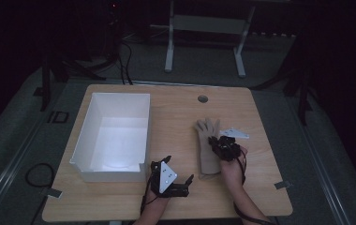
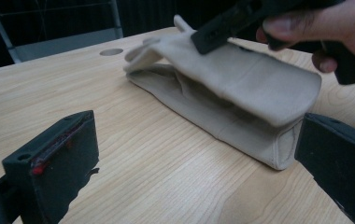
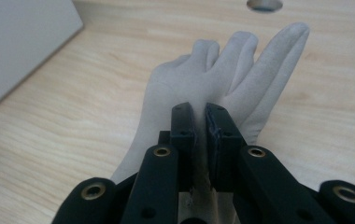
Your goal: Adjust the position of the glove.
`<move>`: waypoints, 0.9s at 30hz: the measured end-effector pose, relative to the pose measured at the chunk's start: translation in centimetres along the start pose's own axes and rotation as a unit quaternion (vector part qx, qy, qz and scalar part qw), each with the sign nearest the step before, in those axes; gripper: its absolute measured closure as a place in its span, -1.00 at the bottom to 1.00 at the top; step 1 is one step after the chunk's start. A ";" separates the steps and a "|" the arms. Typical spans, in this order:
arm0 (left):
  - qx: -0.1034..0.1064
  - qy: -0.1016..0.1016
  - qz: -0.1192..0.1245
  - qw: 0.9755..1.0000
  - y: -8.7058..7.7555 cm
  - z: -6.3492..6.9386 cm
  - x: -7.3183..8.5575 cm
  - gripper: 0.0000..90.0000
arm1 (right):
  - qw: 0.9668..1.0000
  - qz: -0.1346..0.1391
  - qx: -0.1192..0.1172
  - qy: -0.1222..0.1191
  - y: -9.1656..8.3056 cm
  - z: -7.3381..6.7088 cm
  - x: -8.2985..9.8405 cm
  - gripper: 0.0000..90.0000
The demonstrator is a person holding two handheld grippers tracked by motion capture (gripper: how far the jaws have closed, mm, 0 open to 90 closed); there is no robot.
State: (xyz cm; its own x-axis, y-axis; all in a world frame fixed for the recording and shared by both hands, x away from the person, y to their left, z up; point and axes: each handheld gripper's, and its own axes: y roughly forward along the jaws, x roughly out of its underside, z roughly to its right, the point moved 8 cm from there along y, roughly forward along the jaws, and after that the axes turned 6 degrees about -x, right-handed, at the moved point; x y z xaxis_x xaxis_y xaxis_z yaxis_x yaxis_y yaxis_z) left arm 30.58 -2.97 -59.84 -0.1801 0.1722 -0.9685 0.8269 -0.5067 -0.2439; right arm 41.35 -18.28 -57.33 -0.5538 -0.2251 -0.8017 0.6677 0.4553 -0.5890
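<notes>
Right claw (image 3: 202, 122): angled down over the table (image 1: 176, 117), jaws pinching a fold of the glove (image 3: 199, 84). Left claw (image 2: 189, 158): low, spread. Glove: beige, fingers extended, cuff lifted.

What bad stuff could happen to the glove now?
The right gripper pinches just a thin fold of the beige glove, so the cloth might slip out when lifted. The left gripper waits open by the cuff with its jaws apart and not touching; closing there could grab one layer and leave the glove twisted. The white box sits well to the side, so a loose glove might drop on the way.
</notes>
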 end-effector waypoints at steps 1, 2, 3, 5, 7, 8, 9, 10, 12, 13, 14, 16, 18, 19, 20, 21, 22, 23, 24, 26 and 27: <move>0.000 0.000 0.000 1.000 0.0 0.0 0.0 -1.00 | 1.000 -0.007 -0.002 0.003 0.3 -0.1 0.5 0.82; 0.000 0.000 0.000 1.000 0.0 0.0 0.0 -1.00 | 1.000 -0.009 0.000 0.003 0.4 -0.1 0.8 0.82; 0.000 0.000 0.000 1.000 0.0 0.0 0.0 -1.00 | 1.000 -0.009 0.000 0.003 0.4 -0.1 0.8 0.82; 0.001 0.000 0.000 1.000 0.0 0.0 0.0 -1.00 | 1.000 -0.020 -0.002 0.000 0.9 0.0 1.5 0.79; 0.001 -0.001 0.000 1.000 0.0 0.0 0.0 -1.00 | 1.000 -0.026 -0.004 0.001 1.2 0.0 1.8 0.78; 0.001 0.000 0.000 1.000 0.0 0.0 0.0 -1.00 | 1.000 -0.028 -0.005 0.000 1.3 0.0 2.0 0.76; 0.001 -0.001 0.000 1.000 0.0 0.0 0.0 -1.00 | 1.000 -0.030 -0.005 -0.002 1.4 0.1 2.1 0.74; 0.001 -0.001 0.000 1.000 0.0 0.0 0.0 -1.00 | 0.999 -0.033 -0.006 -0.001 1.5 0.1 2.2 0.73; 0.001 -0.001 0.000 1.000 0.0 0.0 0.0 -1.00 | 0.999 -0.036 -0.011 -0.006 1.7 0.1 2.3 0.67; 0.001 -0.001 0.000 1.000 0.0 0.0 0.0 -1.00 | 0.999 -0.038 -0.012 -0.006 1.7 0.1 2.3 0.65; 0.002 -0.001 0.000 1.000 0.0 0.0 0.0 -1.00 | 0.999 -0.037 -0.013 -0.005 1.7 0.1 2.3 0.57; 0.002 -0.001 0.000 1.000 0.0 0.0 0.0 -1.00 | 0.999 -0.029 -0.019 -0.008 1.3 0.0 1.9 0.37; 0.006 -0.001 0.002 1.000 0.0 0.1 0.0 -1.00 | 0.999 -0.024 -0.021 -0.017 0.9 0.0 1.5 0.16; 0.007 0.000 0.003 1.000 0.0 0.2 -0.1 -1.00 | 0.999 -0.021 -0.023 -0.022 0.7 0.0 1.2 0.07; 0.007 0.001 0.004 1.000 0.1 0.2 -0.1 -1.00 | 0.999 -0.015 -0.021 -0.027 0.4 0.1 0.9 0.02; 0.008 0.003 0.005 1.000 0.1 0.3 -0.1 -1.00 | 0.999 -0.010 -0.028 -0.032 0.1 0.2 0.5 -0.06; 0.013 0.005 0.006 1.000 0.1 0.4 -0.1 -1.00 | 0.999 -0.007 -0.032 -0.034 -0.2 0.3 0.2 -0.14; 0.019 0.005 0.006 1.000 0.2 0.5 -0.2 -1.00 | 0.999 -0.007 -0.032 -0.036 -0.5 0.6 -0.1 -0.17; 0.025 0.001 0.006 1.000 0.2 0.7 -0.2 -1.00 | 0.999 -0.005 -0.038 -0.036 -0.8 0.8 -0.3 -0.23; 0.052 -0.003 -0.009 0.999 0.5 0.9 -0.1 -1.00 | 0.998 -0.001 -0.048 -0.034 -1.3 1.3 -0.6 -0.43; 0.060 -0.006 -0.018 0.998 0.6 1.0 0.0 -1.00 | 0.998 -0.002 -0.058 -0.032 -1.6 1.5 -0.7 -0.47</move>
State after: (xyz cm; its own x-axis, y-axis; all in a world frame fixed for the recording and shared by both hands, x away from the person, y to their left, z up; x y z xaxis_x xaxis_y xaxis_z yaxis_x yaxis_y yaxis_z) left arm 30.59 -4.13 -60.00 -0.2156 0.1817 -0.9594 0.7509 -0.5973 -0.2818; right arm 41.42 -20.12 -55.97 -0.5208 -0.2802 -0.8064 0.6018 0.5495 -0.5796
